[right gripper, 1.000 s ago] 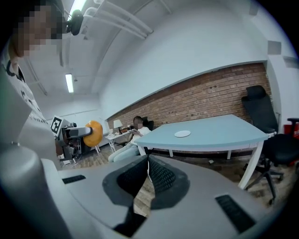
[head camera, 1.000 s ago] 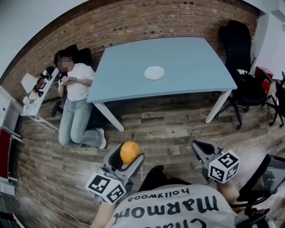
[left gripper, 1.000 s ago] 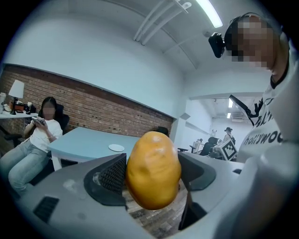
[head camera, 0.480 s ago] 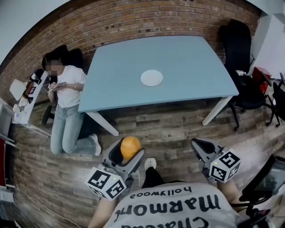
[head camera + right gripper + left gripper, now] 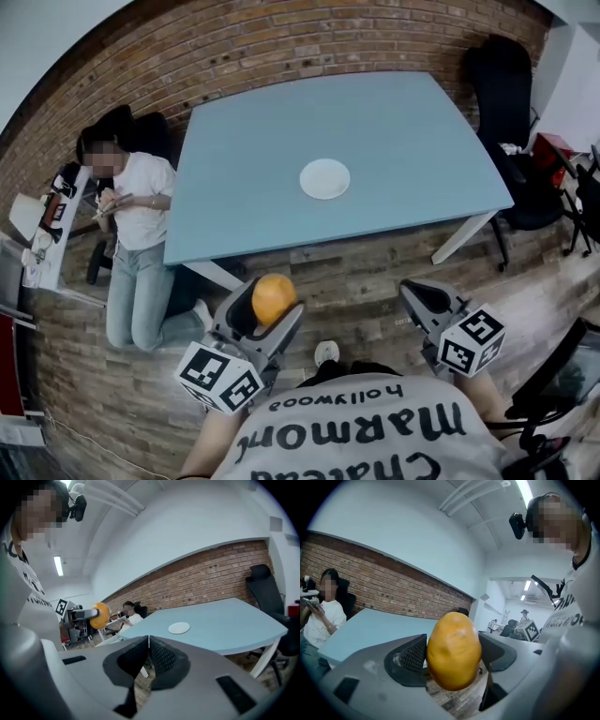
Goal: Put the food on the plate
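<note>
One potato (image 5: 273,298) clamped, left gripper (image 5: 266,307) held forward

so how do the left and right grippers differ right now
The left gripper is shut on an orange-yellow piece of food; the right gripper has its jaws pressed together with nothing between them. In the head view the left gripper sits lower left, the right gripper lower right. Both hang over the wooden floor, short of the table that bears the empty plate.

Table (image 5: 403,141) and plate (image 5: 324,178) slightly nearer
</note>
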The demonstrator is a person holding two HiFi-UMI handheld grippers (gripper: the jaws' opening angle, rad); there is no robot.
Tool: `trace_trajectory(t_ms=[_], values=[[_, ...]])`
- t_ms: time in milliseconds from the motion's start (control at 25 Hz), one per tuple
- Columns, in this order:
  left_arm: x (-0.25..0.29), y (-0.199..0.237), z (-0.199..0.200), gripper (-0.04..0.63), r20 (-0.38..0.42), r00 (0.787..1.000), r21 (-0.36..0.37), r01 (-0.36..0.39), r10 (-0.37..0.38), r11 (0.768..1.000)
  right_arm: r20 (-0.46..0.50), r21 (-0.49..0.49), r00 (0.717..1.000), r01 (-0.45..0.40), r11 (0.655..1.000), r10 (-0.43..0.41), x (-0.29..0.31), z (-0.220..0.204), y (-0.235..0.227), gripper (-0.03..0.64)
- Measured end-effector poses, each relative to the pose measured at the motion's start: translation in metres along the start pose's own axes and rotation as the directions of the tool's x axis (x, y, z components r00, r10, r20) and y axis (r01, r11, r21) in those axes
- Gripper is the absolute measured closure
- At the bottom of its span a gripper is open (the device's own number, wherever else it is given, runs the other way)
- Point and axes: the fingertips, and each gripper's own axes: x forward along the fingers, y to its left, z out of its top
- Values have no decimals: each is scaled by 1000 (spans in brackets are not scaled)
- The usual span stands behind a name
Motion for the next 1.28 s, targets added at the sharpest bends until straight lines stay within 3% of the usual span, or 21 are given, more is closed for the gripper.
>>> trace_trajectory(t_ms=[240, 720, 1080, 1280], values=[[17, 44, 12, 258, -10, 1000, 17, 19, -19, 1000, 71, 2, 997, 32, 999, -33, 37, 32, -14, 606], [46, 106, 43, 258, 9, 997, 95, 71, -73, 993, 112, -18, 992, 67, 998, -65, 103, 66, -23, 606], [73, 114, 41, 258, 8, 991, 40, 135, -136, 990, 62, 0, 991, 115, 993, -115, 111, 61, -39, 606], [86, 121, 33, 258, -7, 993, 38, 117, -116, 992, 37, 1, 995, 91, 996, -91, 124, 57, -46, 606]])
